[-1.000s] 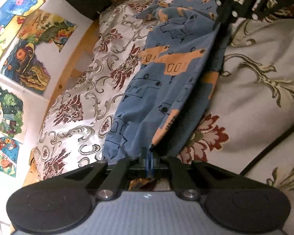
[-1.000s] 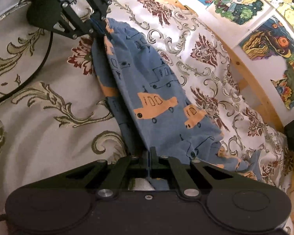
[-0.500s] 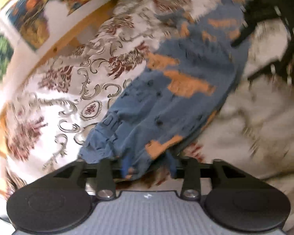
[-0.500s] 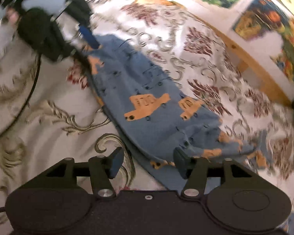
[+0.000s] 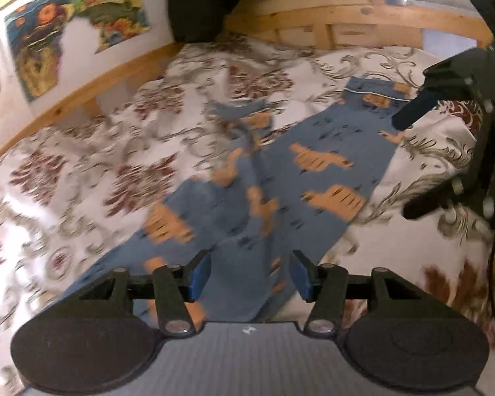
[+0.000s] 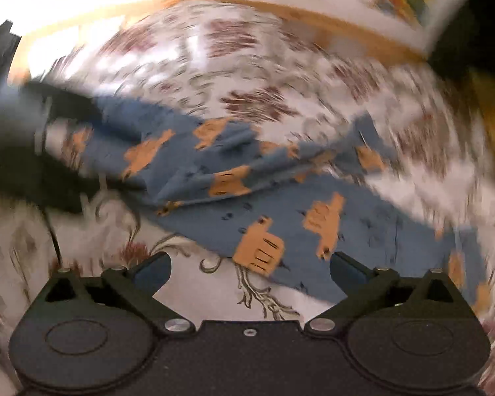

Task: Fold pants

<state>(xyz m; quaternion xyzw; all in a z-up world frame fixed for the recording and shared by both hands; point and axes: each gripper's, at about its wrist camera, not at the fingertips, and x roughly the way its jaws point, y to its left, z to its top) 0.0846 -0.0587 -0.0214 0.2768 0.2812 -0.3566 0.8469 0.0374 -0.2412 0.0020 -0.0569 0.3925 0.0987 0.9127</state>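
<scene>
Blue pants [image 5: 280,178] printed with orange vehicles lie stretched across a floral bedspread [image 5: 122,165]. In the left wrist view my left gripper [image 5: 250,275] is open just above the near end of the pants, with cloth showing between its blue pads but not pinched. At the far right of that view my right gripper [image 5: 409,165] stands open beside the pants' edge. In the blurred right wrist view the pants [image 6: 247,184] lie rumpled and my right gripper [image 6: 250,269] is wide open over their near edge, holding nothing. The left gripper [image 6: 49,151] is a dark smear at the left.
A wooden bed frame [image 5: 346,23] runs along the far side, with paintings [image 5: 66,29] on the white wall. A dark bulky object [image 5: 201,0] sits at the bed's head. A black cable [image 6: 51,231] trails over the bedspread at the left.
Both grippers were shut on the pants' ends a second ago; they have opened and let the cloth drop onto the bed. Both have swung quickly, blurring the views.
</scene>
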